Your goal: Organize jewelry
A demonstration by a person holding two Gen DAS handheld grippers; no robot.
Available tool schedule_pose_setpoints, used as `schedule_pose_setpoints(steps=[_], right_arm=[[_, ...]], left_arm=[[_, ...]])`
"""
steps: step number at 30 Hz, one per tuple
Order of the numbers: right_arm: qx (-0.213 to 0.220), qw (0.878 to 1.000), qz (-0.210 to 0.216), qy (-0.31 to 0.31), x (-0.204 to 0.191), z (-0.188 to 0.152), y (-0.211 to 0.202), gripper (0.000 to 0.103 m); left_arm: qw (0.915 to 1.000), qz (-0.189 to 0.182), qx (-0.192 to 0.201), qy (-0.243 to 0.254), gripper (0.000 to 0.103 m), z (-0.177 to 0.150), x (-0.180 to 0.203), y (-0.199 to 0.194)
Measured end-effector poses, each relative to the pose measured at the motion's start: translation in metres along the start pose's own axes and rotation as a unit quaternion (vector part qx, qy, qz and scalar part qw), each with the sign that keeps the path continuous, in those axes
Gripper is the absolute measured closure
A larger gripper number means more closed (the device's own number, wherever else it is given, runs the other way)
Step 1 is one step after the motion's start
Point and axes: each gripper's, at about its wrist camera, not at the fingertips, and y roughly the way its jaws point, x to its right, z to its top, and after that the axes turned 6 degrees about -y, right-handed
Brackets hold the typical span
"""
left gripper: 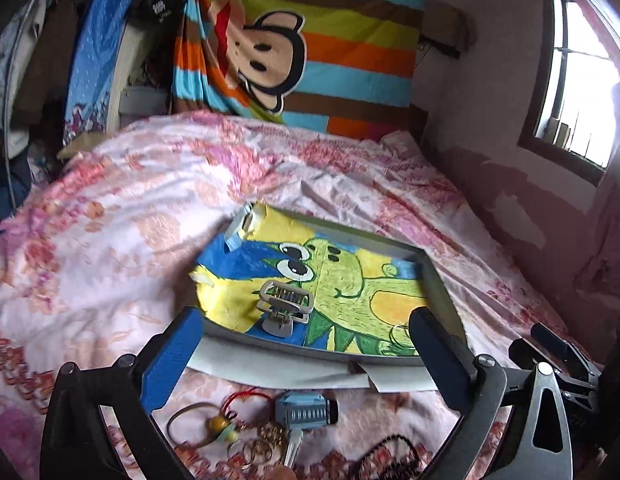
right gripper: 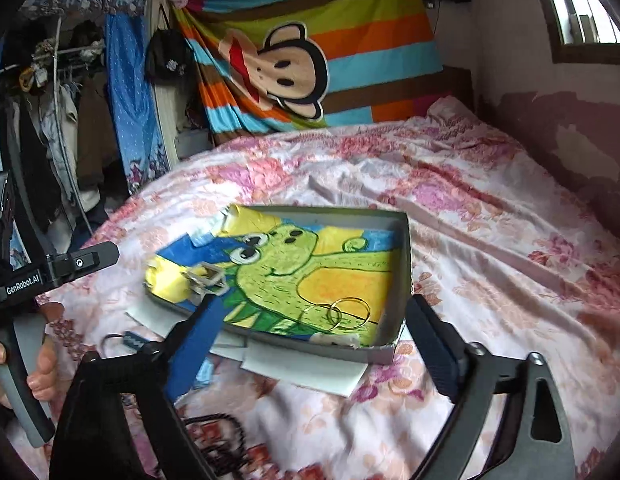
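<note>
Shallow grey cardboard tray (left gripper: 438, 280), rectangular, lined with a crayon drawing of a green cartoon creature on yellow and blue; it rests on a crumpled pink floral bedsheet (left gripper: 130, 208).

Contents: one grey plastic claw hair clip (left gripper: 285, 306), toothed, near the tray's front-left; thin gold hoop bangles (right gripper: 342, 312), overlapping, near the front-right corner.

Loose heap on the sheet before the tray: blue-grey claw clip (left gripper: 306, 410), red cord (left gripper: 246, 398), gold rings, and a dark beaded strand (left gripper: 390, 456), probably a necklace.

Left gripper (left gripper: 306, 360): blue-padded jaws apart, holding nothing, above the heap.

Right gripper (right gripper: 314, 354): jaws apart, holding nothing, straddling the tray's near edge.
</note>
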Motion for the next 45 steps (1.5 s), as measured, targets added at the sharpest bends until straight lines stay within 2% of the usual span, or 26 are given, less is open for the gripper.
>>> schedule_pose_setpoints(steps=[7, 11, 19, 21, 25, 27, 31, 37, 40, 45], right_arm=[[0.075, 0.997, -0.018, 0.014, -0.026, -0.006, -0.093, 0.005], [0.108, 0.994, -0.020, 0.026, -0.039, -0.019, -0.139, 0.004], [0.137, 0.990, -0.036, 0.024, -0.065, -0.067, -0.194, 0.003], [0.133, 0.990, -0.039, 0.017, -0.072, -0.080, -0.201, 0.003], [0.125, 0.992, -0.037, -0.004, -0.084, -0.099, -0.210, 0.003], [0.111, 0.993, -0.027, -0.014, -0.089, -0.108, -0.210, 0.003], [0.081, 0.996, -0.019, -0.029, -0.098, -0.118, -0.199, 0.003], [0.034, 0.998, -0.007, -0.050, -0.108, -0.129, -0.174, 0.003], [0.002, 0.999, -0.005, -0.049, -0.109, -0.134, -0.160, 0.003], [-0.032, 0.999, -0.006, -0.031, -0.104, -0.140, -0.147, 0.003]], left_arm=[[0.9987, 0.005, 0.050, 0.001, 0.000, -0.015, -0.006, -0.095], [0.9978, 0.007, 0.066, 0.002, 0.000, -0.030, -0.016, -0.138], [0.9962, 0.009, 0.078, 0.038, 0.000, -0.076, -0.029, -0.186], [0.9960, 0.002, 0.080, 0.039, 0.000, -0.088, -0.033, -0.192], [0.9973, -0.023, 0.068, 0.012, 0.000, -0.107, -0.048, -0.198], [0.9973, -0.018, 0.071, 0.004, 0.000, -0.118, -0.056, -0.200], [0.9974, 0.019, 0.067, 0.018, 0.000, -0.132, -0.069, -0.199], [0.9920, 0.089, 0.039, 0.080, 0.000, -0.139, -0.064, -0.188], [0.9918, 0.095, 0.011, 0.085, 0.000, -0.143, -0.063, -0.179], [0.9910, 0.112, -0.006, 0.073, 0.000, -0.147, -0.070, -0.172]])
